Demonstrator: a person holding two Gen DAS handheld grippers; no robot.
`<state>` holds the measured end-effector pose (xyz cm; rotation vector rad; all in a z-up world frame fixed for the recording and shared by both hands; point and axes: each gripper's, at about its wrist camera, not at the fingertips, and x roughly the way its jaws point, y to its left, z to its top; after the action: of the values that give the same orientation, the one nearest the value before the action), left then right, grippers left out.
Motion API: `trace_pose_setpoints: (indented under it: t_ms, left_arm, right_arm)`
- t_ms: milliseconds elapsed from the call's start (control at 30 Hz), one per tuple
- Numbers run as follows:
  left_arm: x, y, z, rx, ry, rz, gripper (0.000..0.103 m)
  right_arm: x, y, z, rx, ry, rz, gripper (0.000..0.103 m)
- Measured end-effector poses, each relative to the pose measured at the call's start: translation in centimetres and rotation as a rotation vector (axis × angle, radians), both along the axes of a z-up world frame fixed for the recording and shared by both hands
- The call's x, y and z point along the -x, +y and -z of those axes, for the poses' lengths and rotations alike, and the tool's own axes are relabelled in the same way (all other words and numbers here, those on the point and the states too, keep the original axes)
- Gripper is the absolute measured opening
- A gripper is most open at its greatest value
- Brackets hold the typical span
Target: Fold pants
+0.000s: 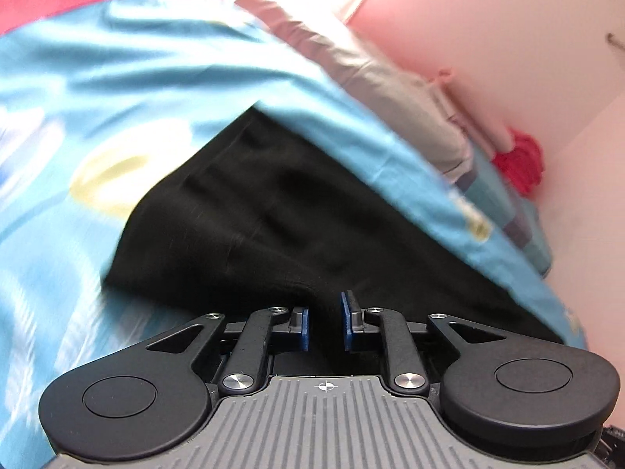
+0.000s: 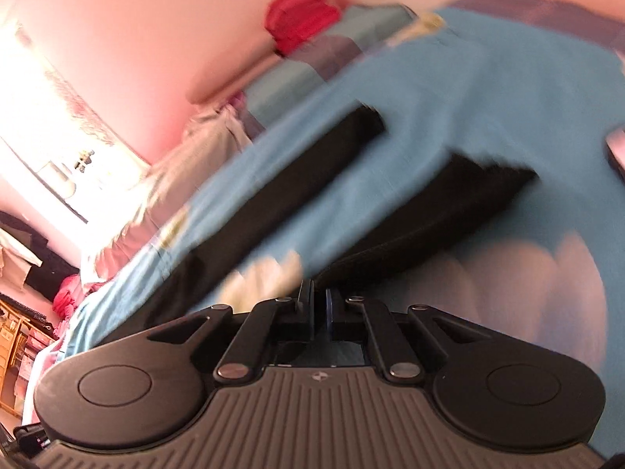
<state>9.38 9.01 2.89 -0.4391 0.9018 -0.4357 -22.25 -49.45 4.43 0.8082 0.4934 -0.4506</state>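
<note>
Black pants (image 1: 273, 215) lie on a light blue patterned bedsheet (image 1: 117, 97). In the left wrist view my left gripper (image 1: 324, 322) has its blue pads a little apart with black pants fabric running between them at the near edge. In the right wrist view both pant legs (image 2: 273, 191) stretch away across the sheet (image 2: 468, 90). My right gripper (image 2: 321, 308) is nearly closed at the near end of the right leg (image 2: 449, 215), and the fabric edge seems pinched between the pads. Both views are motion-blurred.
A red cloth (image 1: 519, 168) and a grey pillow (image 1: 390, 86) lie at the bed's far side by a pink wall (image 1: 508, 19). In the right wrist view the red cloth (image 2: 300, 15), a bright window (image 2: 47, 125) and wooden furniture (image 2: 15, 336) show.
</note>
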Motion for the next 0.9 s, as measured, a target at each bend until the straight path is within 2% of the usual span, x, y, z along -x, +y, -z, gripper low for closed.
trace_pose_setpoints:
  t_ms: [133,233,333,400,433,467,500,533,567,600,633,667,733,767,833,900]
  left_arm:
    - [-5.3,-2.8,-2.4,-0.032,-0.05,0.033,0.081]
    - [-10.9,-6.1,-1.9,-0.106,-0.033,0.046,0.082]
    - [-15.9,-9.1,0.4,-0.191,0.005,0.056,0.081]
    - [-17.9,-9.6,1.6,-0.178,0.053,0.071,0.081]
    - [-18.4,-9.5,1.8,-0.161,0.082,0.075,0.086]
    - [-18.4,-9.1,1.7,-0.131,0.098,0.091,0.096]
    - [-18.1,-8.4,1.5,-0.105,0.096,0.115,0.1]
    - [-17.5,-7.6,0.9,-0.089,0.086,0.13,0.103]
    - [-16.9,-6.7,0.1,-0.083,0.058,0.128,0.103]
    - [-16.1,-5.6,-0.6,-0.084,0.016,0.114,0.103]
    - [-15.3,-4.6,-1.4,-0.09,-0.031,0.088,0.103]
    - [-14.6,-3.9,-2.1,-0.114,-0.065,0.052,0.103]
    - [-13.3,-3.1,-2.8,-0.185,-0.11,-0.008,0.103]
    - [-12.8,-3.2,-3.0,-0.215,-0.134,-0.02,0.103]
    - [-12.0,-4.1,-3.0,-0.266,-0.165,-0.032,0.103]
    - [-11.5,-5.8,-2.7,-0.27,-0.175,-0.008,0.103]
  right_arm:
    - [-5.8,-3.6,-2.1,0.006,0.024,-0.037,0.007]
    - [-11.2,-7.0,-2.0,0.024,0.059,-0.035,0.007]
    - [-16.5,-9.8,0.0,0.023,0.086,-0.05,0.007]
    - [-19.3,-11.2,2.1,-0.001,0.121,-0.07,0.01]
    - [-20.0,-11.6,3.1,-0.022,0.162,-0.054,0.02]
    - [-20.0,-12.0,3.7,-0.046,0.17,-0.048,0.025]
    - [-19.4,-12.2,3.7,-0.06,0.128,-0.054,0.029]
    - [-18.5,-12.6,3.4,-0.063,0.088,-0.044,0.042]
    - [-17.4,-12.9,2.8,-0.046,0.05,-0.009,0.051]
    - [-15.8,-13.2,2.1,-0.004,0.022,0.052,0.064]
    - [-14.6,-13.1,1.5,0.043,0.026,0.099,0.07]
    - [-13.6,-12.3,1.0,0.096,0.05,0.125,0.07]
    - [-12.5,-10.8,0.1,0.158,0.059,0.099,0.07]
    - [-12.5,-9.8,-0.1,0.179,0.059,0.058,0.071]
    - [-13.2,-7.7,-0.2,0.242,0.091,-0.012,0.078]
    - [-14.2,-5.8,0.3,0.311,0.139,-0.085,0.079]
